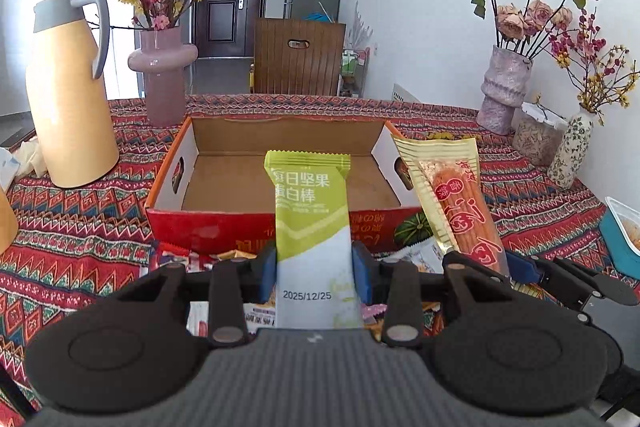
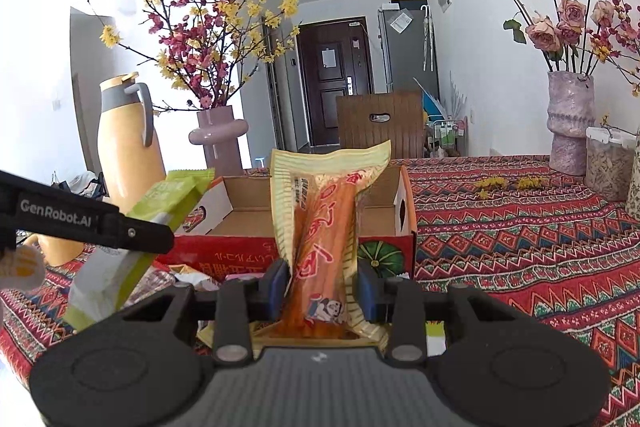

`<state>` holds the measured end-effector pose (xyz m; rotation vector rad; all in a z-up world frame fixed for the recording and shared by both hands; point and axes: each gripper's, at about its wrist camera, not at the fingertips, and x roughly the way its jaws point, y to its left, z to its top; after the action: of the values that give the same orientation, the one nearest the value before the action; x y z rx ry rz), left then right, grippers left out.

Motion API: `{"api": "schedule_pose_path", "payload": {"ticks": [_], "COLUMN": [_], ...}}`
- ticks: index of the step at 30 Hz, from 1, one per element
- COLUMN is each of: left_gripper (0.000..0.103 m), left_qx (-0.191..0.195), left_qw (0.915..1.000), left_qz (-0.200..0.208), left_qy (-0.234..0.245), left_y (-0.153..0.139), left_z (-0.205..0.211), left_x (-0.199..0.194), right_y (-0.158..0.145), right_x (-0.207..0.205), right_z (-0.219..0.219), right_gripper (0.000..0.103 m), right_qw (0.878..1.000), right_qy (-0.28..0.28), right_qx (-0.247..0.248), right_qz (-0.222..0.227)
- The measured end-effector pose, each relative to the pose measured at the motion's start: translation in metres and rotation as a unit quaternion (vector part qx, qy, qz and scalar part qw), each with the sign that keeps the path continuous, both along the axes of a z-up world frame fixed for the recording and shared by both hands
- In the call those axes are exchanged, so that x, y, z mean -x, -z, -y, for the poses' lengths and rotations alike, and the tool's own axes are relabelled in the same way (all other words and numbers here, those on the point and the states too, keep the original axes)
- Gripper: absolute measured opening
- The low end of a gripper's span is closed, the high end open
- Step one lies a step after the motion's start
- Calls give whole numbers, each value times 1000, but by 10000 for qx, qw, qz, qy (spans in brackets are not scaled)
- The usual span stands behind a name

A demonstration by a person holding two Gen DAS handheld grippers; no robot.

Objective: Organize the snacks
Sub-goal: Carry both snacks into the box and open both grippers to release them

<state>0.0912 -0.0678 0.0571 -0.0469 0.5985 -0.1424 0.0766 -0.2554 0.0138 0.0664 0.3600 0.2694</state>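
Table w/ red patterned cloth [image 1: 80,227]: open cardboard box [image 1: 224,223], yellow jug [image 1: 68,87], pink vase [image 1: 164,79], purple vase [image 1: 504,87], loose snack packets [image 1: 176,259] by box front.

patterned tablecloth [image 1: 80,227], yellow thermos jug [image 1: 68,99] left beside pink vase [image 1: 164,79], rose vase [image 1: 504,91] right, wooden chair [image 1: 298,57] behind.

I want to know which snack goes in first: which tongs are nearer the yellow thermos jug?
Left. The left tongs, holding the green bar, sit on the yellow thermos jug's side; the right tongs, gripping the orange sausage pack, are farther right.
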Motion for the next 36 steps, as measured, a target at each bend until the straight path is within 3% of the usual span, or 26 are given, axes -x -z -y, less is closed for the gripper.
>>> {"api": "schedule_pose_path", "payload": {"ticks": [13,19,26,36], "left_gripper": [39,39,39,39], "left_qx": [70,-125,-343,-669], "left_qw": [9993,9987,9975,9910], "left_qz": [261,266,74,-669], "left_qy": [-241,-409,-616,-949], "left_y": [-25,-31,-21,16], "left_z": [-14,-19,-26,-31], "left_x": [-63,-96,-135,-181], "right_y": [-24,-37,-35,0], "right_x": [-69,-107,-152,-202], "right_z": [-16,-27,-39,-60], "right_gripper": [36,36,36,36], "right_qw": [9999,9997,9979,9874], "right_qy": [90,168,195,270], "right_qx": [-12,164,496,971], "right_qz": [52,-10,-369,-1219]}}
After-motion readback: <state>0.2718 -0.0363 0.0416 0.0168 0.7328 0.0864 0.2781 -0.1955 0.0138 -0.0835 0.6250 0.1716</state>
